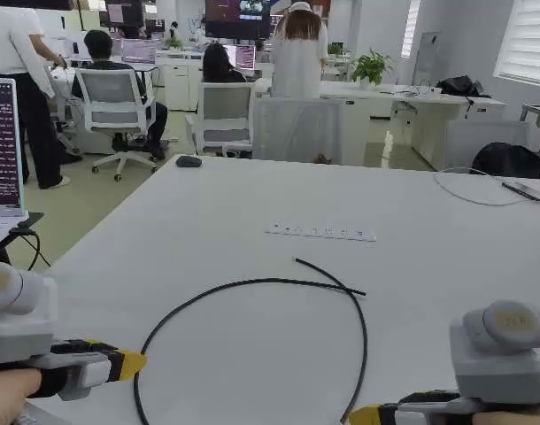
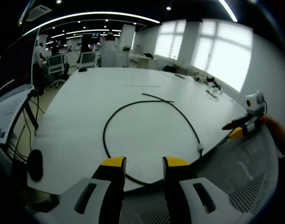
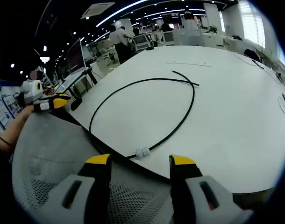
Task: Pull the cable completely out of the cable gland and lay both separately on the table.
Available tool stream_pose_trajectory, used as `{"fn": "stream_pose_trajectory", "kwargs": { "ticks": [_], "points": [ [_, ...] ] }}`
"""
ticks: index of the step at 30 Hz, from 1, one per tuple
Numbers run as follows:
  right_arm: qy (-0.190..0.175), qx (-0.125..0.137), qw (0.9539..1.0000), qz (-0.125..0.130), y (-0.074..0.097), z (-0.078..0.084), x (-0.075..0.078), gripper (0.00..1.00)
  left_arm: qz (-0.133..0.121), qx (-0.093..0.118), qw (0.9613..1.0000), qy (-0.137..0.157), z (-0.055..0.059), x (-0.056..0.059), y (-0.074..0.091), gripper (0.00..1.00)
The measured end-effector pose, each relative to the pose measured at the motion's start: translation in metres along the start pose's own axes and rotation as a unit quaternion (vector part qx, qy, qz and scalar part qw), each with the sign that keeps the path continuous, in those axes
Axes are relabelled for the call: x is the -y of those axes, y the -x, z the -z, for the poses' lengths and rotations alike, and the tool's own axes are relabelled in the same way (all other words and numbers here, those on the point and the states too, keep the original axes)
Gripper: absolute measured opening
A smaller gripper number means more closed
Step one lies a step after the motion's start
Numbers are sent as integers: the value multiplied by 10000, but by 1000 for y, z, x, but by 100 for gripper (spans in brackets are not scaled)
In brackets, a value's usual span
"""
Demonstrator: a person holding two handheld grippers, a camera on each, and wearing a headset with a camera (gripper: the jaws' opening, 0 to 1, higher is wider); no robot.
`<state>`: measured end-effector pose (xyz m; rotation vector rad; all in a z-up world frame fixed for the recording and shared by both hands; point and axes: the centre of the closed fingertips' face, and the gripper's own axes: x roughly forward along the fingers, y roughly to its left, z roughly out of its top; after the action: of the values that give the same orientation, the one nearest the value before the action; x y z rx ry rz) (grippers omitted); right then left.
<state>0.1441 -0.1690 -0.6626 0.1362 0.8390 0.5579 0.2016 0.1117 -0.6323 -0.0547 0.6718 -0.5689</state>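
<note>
Right hand-held gripper (image 3: 140, 161), jaws apart and empty, faces cable gland (image 3: 142, 152) just ahead.

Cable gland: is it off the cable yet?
No, in the right gripper view the cable gland sits on the black cable near the table's near edge.
</note>
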Motion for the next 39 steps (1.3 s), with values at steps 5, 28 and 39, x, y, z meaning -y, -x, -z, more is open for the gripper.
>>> {"fn": "stream_pose_trajectory", "kwargs": {
  "ticks": [5,28,39],
  "points": [
    [-62,-29,10000,-22,1,2,-1,58,-40,33,10000,14,-1,-1,0,28],
    [-163,-111,9995,-263,0,6,-7,59,-63,93,9998,133,-2,-1,0,28],
    [-194,-148,9995,-218,-1,7,-5,62,-26,56,9999,103,-2,0,-1,27]
  ]
}}
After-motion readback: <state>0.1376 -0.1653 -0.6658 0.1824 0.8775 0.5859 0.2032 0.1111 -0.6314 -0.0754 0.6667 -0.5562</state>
